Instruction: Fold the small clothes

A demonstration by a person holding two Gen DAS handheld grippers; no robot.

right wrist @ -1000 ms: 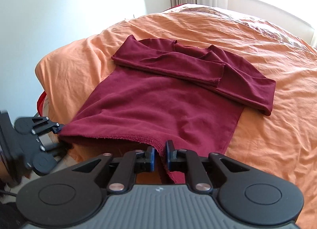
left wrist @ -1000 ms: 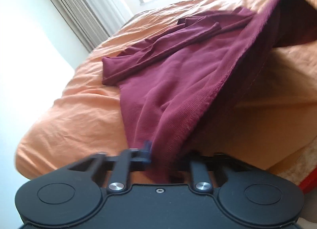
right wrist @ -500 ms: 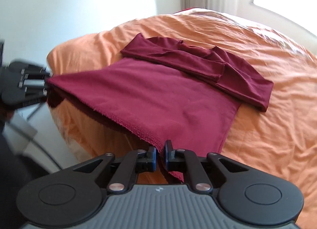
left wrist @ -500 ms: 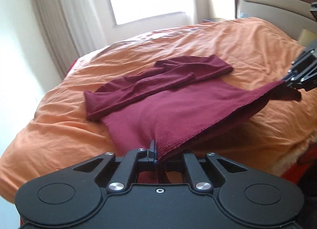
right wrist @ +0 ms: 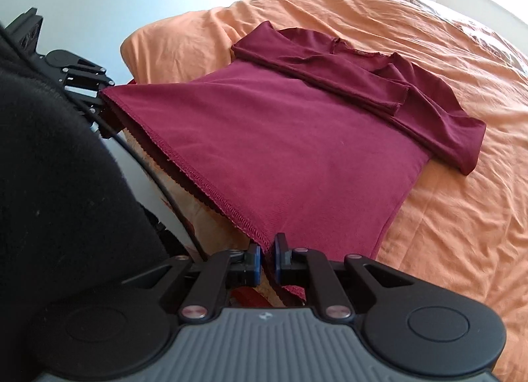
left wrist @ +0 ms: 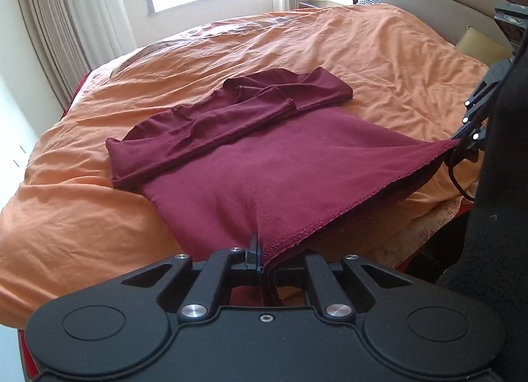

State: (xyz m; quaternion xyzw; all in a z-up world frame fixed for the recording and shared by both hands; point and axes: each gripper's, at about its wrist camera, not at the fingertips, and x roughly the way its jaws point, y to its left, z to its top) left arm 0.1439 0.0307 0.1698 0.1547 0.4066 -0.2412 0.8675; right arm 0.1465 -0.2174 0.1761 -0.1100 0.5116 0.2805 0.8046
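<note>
Claws (right wrist: 266,258) on unlabelled maroon top (right wrist: 280,137)

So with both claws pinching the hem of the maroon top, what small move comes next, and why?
Probably carry the hem forward over the body toward the folded sleeves, both claws together. The left claw and right claw each grip a bottom corner of the maroon top, the hem is lifted taut off the orange duvet, and the sleeves already lie crossed at the chest.
</note>
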